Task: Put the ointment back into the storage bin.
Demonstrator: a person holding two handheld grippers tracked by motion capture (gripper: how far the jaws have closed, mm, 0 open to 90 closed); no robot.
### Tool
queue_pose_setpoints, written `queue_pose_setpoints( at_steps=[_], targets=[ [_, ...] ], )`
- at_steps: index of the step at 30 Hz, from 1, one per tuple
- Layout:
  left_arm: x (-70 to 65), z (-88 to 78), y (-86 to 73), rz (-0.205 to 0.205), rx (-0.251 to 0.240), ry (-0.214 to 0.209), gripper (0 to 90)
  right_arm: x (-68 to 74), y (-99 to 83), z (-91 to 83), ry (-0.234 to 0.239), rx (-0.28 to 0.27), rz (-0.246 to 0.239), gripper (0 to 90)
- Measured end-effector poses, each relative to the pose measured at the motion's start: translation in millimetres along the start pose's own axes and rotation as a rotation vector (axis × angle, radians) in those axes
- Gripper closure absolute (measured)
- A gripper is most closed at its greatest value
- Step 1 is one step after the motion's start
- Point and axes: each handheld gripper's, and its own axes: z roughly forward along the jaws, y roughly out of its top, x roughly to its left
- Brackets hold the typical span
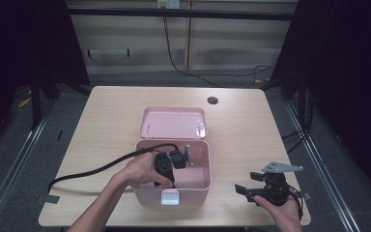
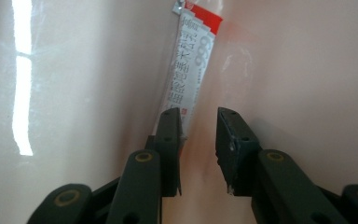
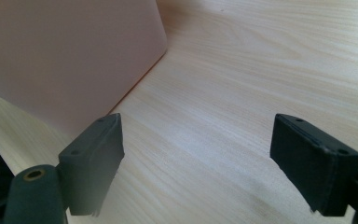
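Sachet [image 2: 191,70] lies seemingly just beyond left hand-held gripper [image 2: 198,135].

We hold our left hand [image 1: 142,169] forward with the forearm slanting in from the bottom edge, its gripper [image 1: 166,166] pointed downward, and in the left gripper view its jaws stand narrowed with a small gap between them. Our right hand [image 1: 282,208] sits low and near us, cradling the right gripper [image 1: 246,190] roughly level and aimed to our left, jaws spread wide with nothing between them.
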Motion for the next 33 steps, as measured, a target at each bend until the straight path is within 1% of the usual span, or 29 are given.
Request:
queue_pose_setpoints(
  at_steps=[1,3,4,7,8,11,15,16,17,21,24,25,26,30,31,32,33],
  targets=[
    [0.0,0.0,0.0,-0.005,-0.004,-0.001,69.6,0.0,0.0,0.0,0.0,0.0,0.001,17.2],
    [0.2,-0.9,-0.3,0.007,-0.007,0.002,69.5,-0.1,0.0,-0.1,0.0,0.0,0.001,17.2],
    [0.6,-1.9,-1.0,-0.002,-0.018,0.003,69.0,-0.1,0.1,0.0,0.0,0.001,0.0,17.2],
    [0.3,-2.2,-1.1,-0.004,-0.02,0.004,68.0,-0.2,0.1,0.1,0.0,0.0,0.0,17.2],
    [0.3,-2.6,-1.1,-0.005,-0.028,0.009,66.8,-0.1,0.1,0.1,0.0,0.0,0.0,17.2],
    [0.3,-3.2,-1.3,-0.008,-0.038,0.005,65.6,-0.1,0.0,-0.1,0.0,0.0,0.001,17.2],
    [-0.9,-6.2,-2.3,-0.009,-0.061,0.015,63.4,0.1,0.0,-0.3,-0.001,0.0,0.001,17.2],
    [-2.7,-8.7,-3.4,-0.006,-0.076,0.035,62.6,0.1,0.1,-0.3,-0.001,0.0,0.001,17.2],
    [-2.7,-8.7,-3.4,-0.006,-0.076,0.035,62.9,0.1,0.1,-0.3,-0.001,0.0,0.001,17.2],
    [-4.0,-14.1,-5.7,-0.006,-0.102,0.05,65.2,0.0,0.2,-0.3,-0.001,-0.001,0.0,17.2],
    [-5.5,-18.0,-7.0,-0.018,-0.118,0.038,63.5,0.0,0.2,-0.4,-0.002,-0.001,-0.001,17.2],
    [-5.8,-19.3,-7.5,-0.015,-0.126,0.033,63.1,0.0,0.2,-0.5,-0.002,-0.002,-0.001,17.2],
    [-6.5,-20.6,-8.0,-0.022,-0.135,0.031,61.9,0.0,0.2,-0.6,-0.003,-0.002,-0.001,17.2],
    [-8.0,-25.5,-10.5,-0.03,-0.152,0.044,59.2,0.0,0.2,-0.7,-0.002,-0.002,-0.001,17.2],
    [-8.3,-26.7,-11.2,-0.022,-0.157,0.045,58.8,0.0,0.1,-0.9,-0.003,-0.001,0.001,17.2],
    [-9.8,-29.3,-12.5,-0.026,-0.168,0.042,59.6,0.0,0.1,-1.0,-0.002,-0.002,0.001,17.2],
    [-9.8,-29.3,-12.5,-0.026,-0.168,0.042,60.4,0.0,0.1,-1.0,-0.002,-0.002,0.001,17.2]
  ],
)
